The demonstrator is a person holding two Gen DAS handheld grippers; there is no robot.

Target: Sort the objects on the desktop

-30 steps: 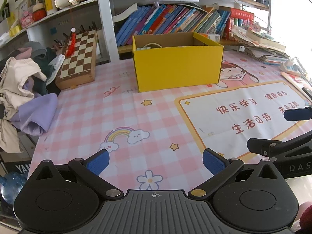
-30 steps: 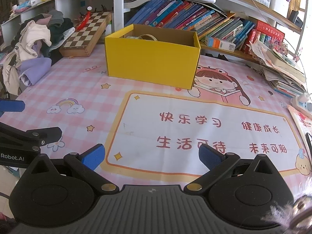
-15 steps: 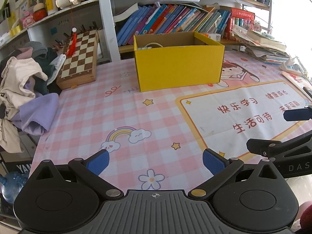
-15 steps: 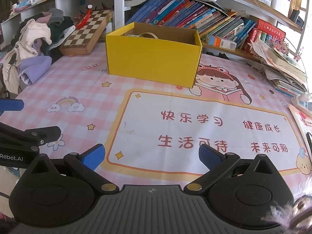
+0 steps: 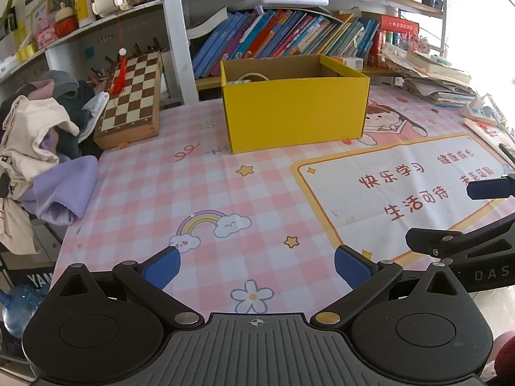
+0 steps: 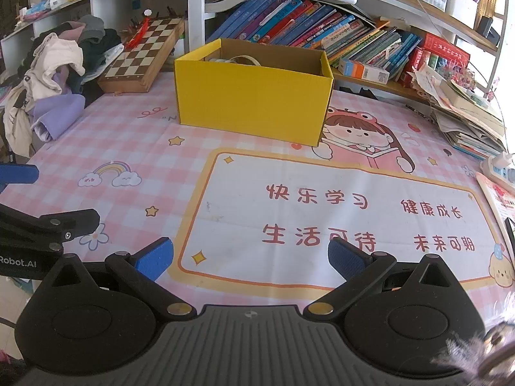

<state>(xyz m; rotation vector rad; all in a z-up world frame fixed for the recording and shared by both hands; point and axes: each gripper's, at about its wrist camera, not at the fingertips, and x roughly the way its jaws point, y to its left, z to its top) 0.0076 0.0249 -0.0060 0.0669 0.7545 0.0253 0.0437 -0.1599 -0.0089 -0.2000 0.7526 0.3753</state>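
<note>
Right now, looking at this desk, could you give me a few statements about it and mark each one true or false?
1. The yellow box stands open at the top. True.
2. The left gripper is clamped on a pen. False: its jaws stand apart with nothing between them.
3. The chessboard lies inside the box. False: it sits outside, to the box's left, near the pile of clothes.
4. The right gripper is open and holds nothing. True.
5. Books stand on the shelf behind the box. True.
</note>
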